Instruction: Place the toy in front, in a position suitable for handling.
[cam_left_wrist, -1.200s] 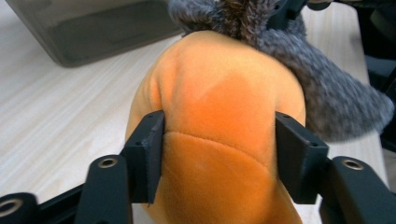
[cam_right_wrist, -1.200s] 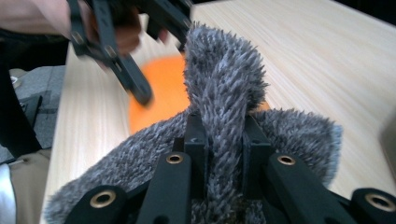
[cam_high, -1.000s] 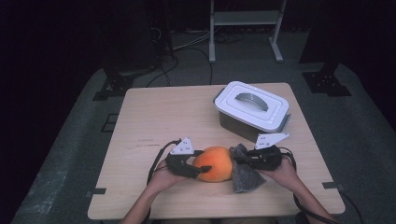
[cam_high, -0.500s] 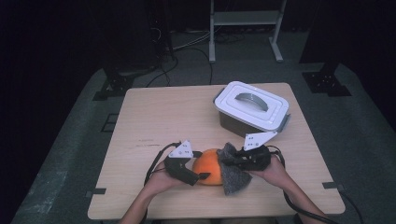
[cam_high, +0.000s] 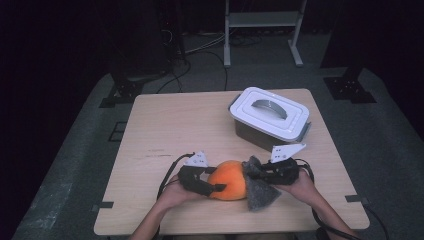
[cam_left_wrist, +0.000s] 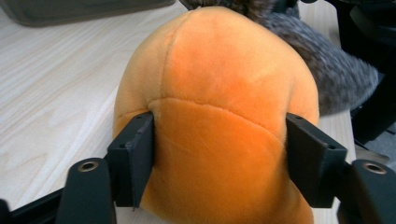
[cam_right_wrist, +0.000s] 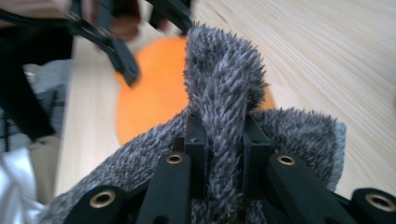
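A round orange plush toy (cam_high: 228, 180) lies near the table's front edge. My left gripper (cam_high: 212, 187) is shut on it, one black jaw pressed into each side of the orange plush (cam_left_wrist: 219, 116). A grey furry cloth (cam_high: 257, 187) drapes against the toy's right side. My right gripper (cam_high: 260, 175) is shut on a raised fold of that grey cloth (cam_right_wrist: 222, 116), with the orange toy (cam_right_wrist: 156, 93) blurred behind it. The left gripper's jaws show beyond the fold in the right gripper view.
A grey storage box with a white handled lid (cam_high: 270, 116) stands at the table's back right, close behind my right hand. The wooden table (cam_high: 175, 130) has open room at the left and middle. Cables and stands lie on the dark floor beyond.
Both grippers have shifted together slightly left. The right gripper has drawn the grey cloth up against the toy's right side, where it now bunches.
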